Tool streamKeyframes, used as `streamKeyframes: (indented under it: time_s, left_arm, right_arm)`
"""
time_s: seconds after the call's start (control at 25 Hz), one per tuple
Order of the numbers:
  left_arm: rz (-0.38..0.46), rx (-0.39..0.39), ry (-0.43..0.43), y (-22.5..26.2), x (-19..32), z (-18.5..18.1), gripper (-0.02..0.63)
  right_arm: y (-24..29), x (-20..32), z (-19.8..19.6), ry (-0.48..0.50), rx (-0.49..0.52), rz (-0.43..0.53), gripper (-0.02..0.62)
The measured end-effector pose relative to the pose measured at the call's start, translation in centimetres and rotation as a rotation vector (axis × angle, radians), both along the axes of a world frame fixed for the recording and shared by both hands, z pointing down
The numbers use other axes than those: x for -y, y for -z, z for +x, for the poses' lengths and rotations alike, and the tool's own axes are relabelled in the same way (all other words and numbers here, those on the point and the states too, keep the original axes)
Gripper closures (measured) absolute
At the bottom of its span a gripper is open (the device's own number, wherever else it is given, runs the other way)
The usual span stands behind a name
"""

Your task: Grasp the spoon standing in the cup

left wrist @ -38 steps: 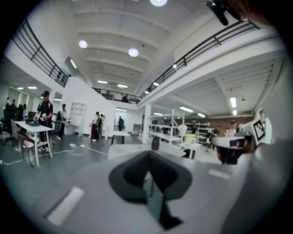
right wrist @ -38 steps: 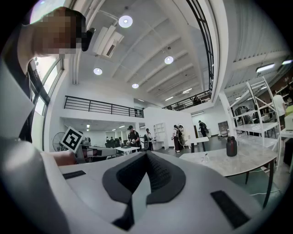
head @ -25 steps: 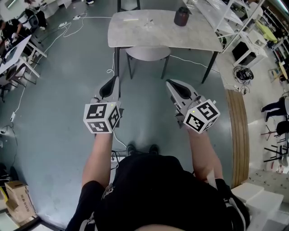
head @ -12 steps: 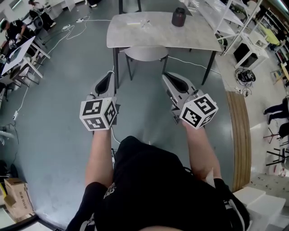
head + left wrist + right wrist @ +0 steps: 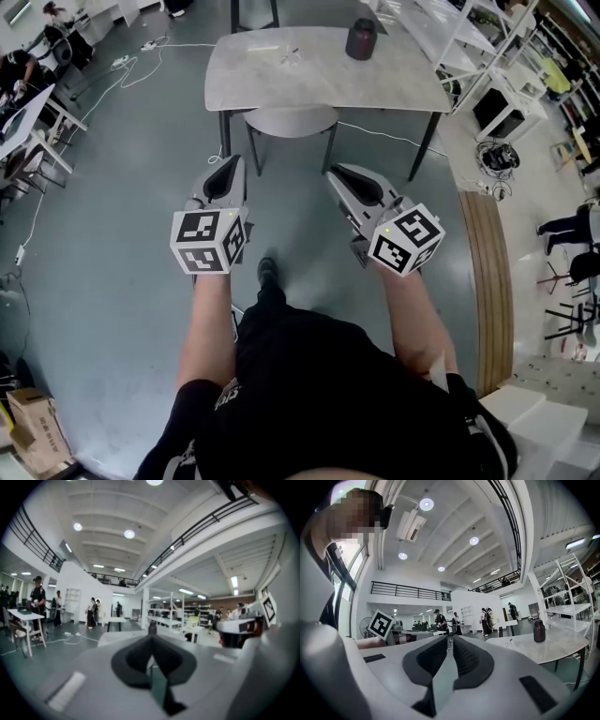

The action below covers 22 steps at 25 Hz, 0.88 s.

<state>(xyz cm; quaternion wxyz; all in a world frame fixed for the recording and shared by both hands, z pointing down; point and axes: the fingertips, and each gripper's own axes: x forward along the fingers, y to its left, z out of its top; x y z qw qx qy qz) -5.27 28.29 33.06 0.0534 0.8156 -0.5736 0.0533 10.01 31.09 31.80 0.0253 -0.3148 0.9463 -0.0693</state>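
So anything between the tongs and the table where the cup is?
Yes: a stool sits at the table's near edge, ahead of the left tongs and right tongs. Nothing else visible in the way.

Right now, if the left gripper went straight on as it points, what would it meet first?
Probably the table, at its near edge, with the dark cup in line beyond it; depth is unclear.

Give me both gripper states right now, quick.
Left gripper: closed, holding nothing.
Right gripper: closed, holding nothing.
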Motion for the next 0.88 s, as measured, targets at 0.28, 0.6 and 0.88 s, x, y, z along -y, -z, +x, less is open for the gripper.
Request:
streamKeyframes:
  time_s: [0.28,0.6,0.88]
  left_arm:
    - [0.009,0.014,-0.040,0.5,8.9,-1.2,0.597]
    - [-0.033,0.018,-0.068,-0.9,16.5,-4.2,0.597]
    - [-0.053,0.014,-0.074,-1.8,22.0,-7.1,0.597]
  right_arm:
    - [-0.3,8.4,-2.3,-0.024,-0.020,-0.017,0.566]
    - [-2.1,15.7,-7.2,-0.002,-0.028,-0.073,0.575]
    - [-2.9,21.6,-9.4,-0.030,-0.042,-0.111,0.586]
